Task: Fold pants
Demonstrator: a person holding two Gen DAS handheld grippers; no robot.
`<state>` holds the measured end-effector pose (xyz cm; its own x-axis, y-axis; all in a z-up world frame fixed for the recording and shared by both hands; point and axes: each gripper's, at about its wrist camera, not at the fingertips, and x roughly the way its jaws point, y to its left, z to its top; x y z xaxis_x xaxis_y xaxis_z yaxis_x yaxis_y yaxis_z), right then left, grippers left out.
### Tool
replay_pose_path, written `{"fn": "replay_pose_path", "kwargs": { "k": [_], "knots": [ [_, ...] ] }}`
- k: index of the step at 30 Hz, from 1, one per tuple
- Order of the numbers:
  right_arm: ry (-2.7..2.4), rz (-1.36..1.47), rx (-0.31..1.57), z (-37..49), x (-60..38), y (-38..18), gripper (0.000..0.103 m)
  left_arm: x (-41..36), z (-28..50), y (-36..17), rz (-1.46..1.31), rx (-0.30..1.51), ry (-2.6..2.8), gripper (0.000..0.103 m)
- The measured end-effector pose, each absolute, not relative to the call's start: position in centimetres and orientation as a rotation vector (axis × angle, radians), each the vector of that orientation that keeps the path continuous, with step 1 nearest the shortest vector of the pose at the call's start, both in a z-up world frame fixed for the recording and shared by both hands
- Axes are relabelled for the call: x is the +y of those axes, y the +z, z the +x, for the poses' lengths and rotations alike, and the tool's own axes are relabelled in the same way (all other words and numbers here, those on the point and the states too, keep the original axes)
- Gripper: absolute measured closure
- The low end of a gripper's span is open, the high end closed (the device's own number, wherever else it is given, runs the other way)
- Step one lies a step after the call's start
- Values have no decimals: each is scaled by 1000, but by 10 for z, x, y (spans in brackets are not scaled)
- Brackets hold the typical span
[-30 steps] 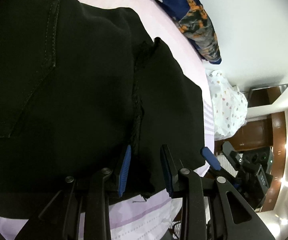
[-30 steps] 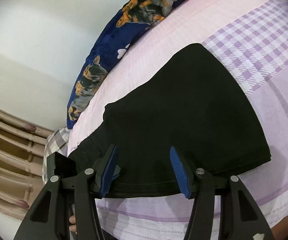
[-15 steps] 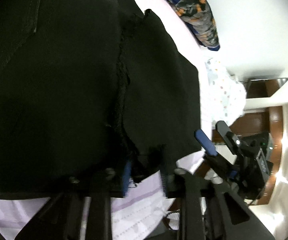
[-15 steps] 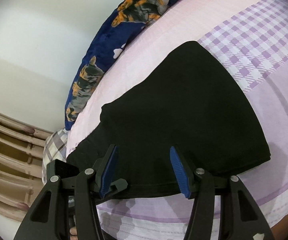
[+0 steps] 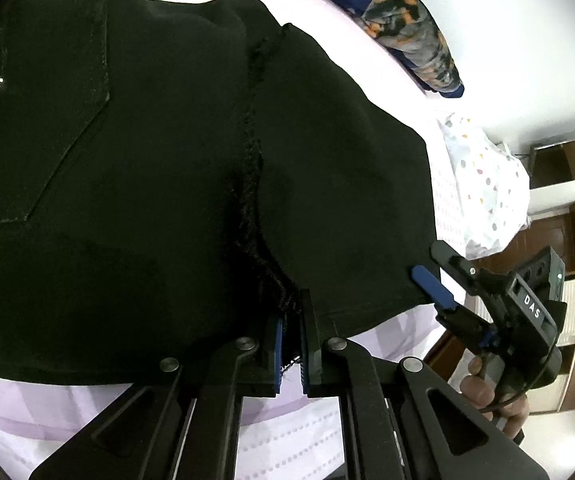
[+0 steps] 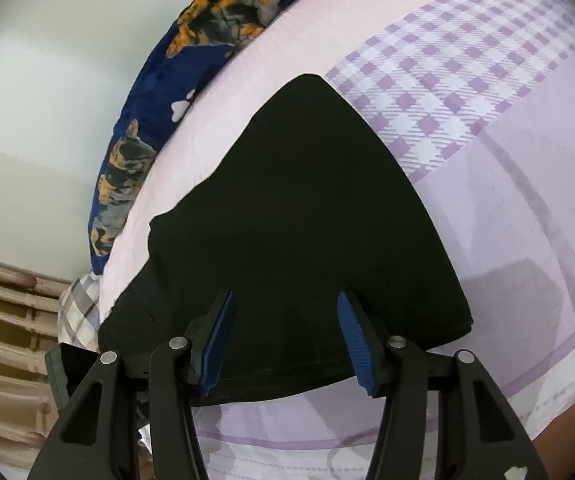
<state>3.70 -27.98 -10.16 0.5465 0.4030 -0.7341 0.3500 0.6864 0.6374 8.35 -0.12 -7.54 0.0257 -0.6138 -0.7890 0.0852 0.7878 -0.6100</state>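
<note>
Black pants (image 5: 167, 160) lie flat on the bed (image 6: 507, 160), over a lilac and pink sheet with a purple check panel. Back pocket is visible far left in the left wrist view; a frayed seam runs down the middle toward the near hem.

Left gripper (image 5: 290, 344): jaws nearly closed, blue pads pinching the frayed seam edge of the pants right at the near hem. Cloth sits between the pads; a few loose threads hang just below them.

Right gripper (image 6: 287, 340): jaws wide apart, holding nothing. It sits at the near edge of the folded pants (image 6: 307, 220), pads over the black cloth on either side, hem running across between them. Cannot tell whether the pads touch the cloth.

In the left wrist view the right gripper (image 5: 435, 284) shows at the far right corner of the hem, held by a hand (image 5: 487, 388).

Blue animal-print pillow (image 6: 147, 128) lies along the far side of the bed, well apart from the pants
</note>
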Motion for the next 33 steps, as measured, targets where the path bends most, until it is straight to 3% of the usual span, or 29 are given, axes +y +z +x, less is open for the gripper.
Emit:
{"fn": "replay_pose_path", "kwargs": {
  "k": [7, 10, 14, 25, 33],
  "knots": [
    [37, 847, 1039, 39, -280, -106, 54, -6, 81, -62, -379, 1410, -531, 82],
    [33, 806, 1042, 40, -275, -104, 54, 2, 77, -49, -315, 1334, -518, 80],
    [19, 737, 1047, 43, -267, -100, 53, 21, 67, -31, -190, 1202, -437, 71],
    [107, 542, 1056, 101, -219, -92, 51, 121, 66, -47, -203, 1124, -125, 70],
    [295, 528, 1110, 151, -164, -92, 50, 138, 68, -53, -271, 1131, -155, 70]
  ]
}}
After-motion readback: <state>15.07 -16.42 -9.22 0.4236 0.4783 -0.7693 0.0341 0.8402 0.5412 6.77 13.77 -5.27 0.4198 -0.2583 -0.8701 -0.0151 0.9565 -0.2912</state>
